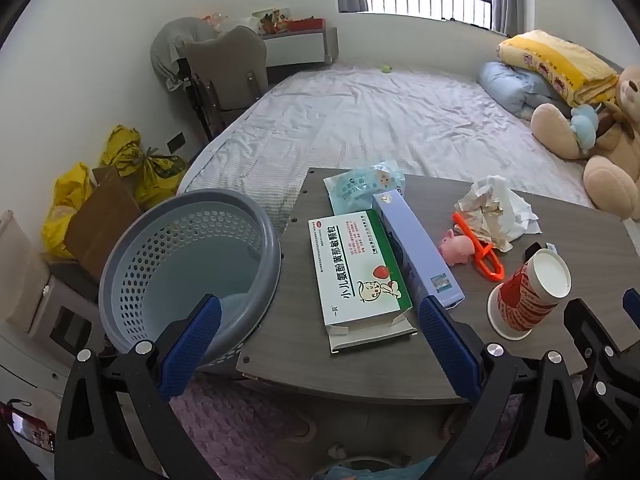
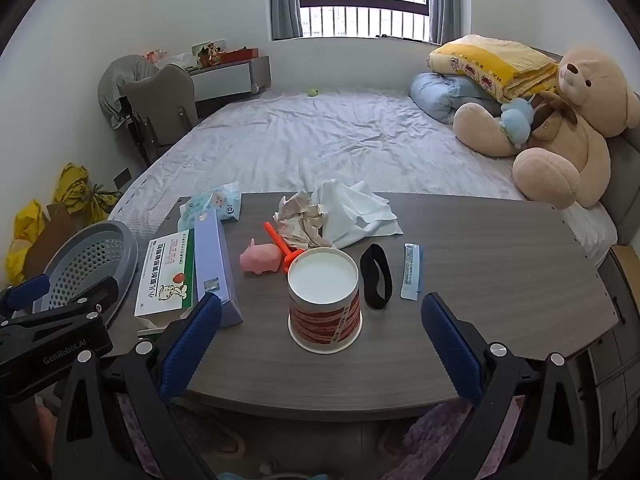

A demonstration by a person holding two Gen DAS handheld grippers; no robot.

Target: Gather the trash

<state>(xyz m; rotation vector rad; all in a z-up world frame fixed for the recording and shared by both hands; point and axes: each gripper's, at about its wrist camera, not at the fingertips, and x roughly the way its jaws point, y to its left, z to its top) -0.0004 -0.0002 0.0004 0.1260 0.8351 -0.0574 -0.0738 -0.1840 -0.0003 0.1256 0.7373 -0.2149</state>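
A grey perforated basket (image 1: 188, 264) stands at the table's left edge; it also shows in the right wrist view (image 2: 86, 268). On the grey wooden table (image 2: 480, 280) lie a green-and-white medicine box (image 1: 356, 272), a lilac box (image 1: 416, 248), a light-blue wrapper (image 1: 360, 188), crumpled paper and tissue (image 2: 336, 216), and an upturned red-and-white paper cup (image 2: 324, 300). My left gripper (image 1: 316, 340) is open and empty, in front of the medicine box. My right gripper (image 2: 320, 340) is open and empty, just in front of the cup.
A pink pig toy (image 2: 260, 258), an orange plastic piece (image 2: 280, 244), a black band (image 2: 376, 276) and a small blue strip (image 2: 412, 272) lie on the table. Behind is a bed (image 2: 320, 140) with a teddy bear (image 2: 560, 128). Yellow bags (image 1: 120, 176) stand left.
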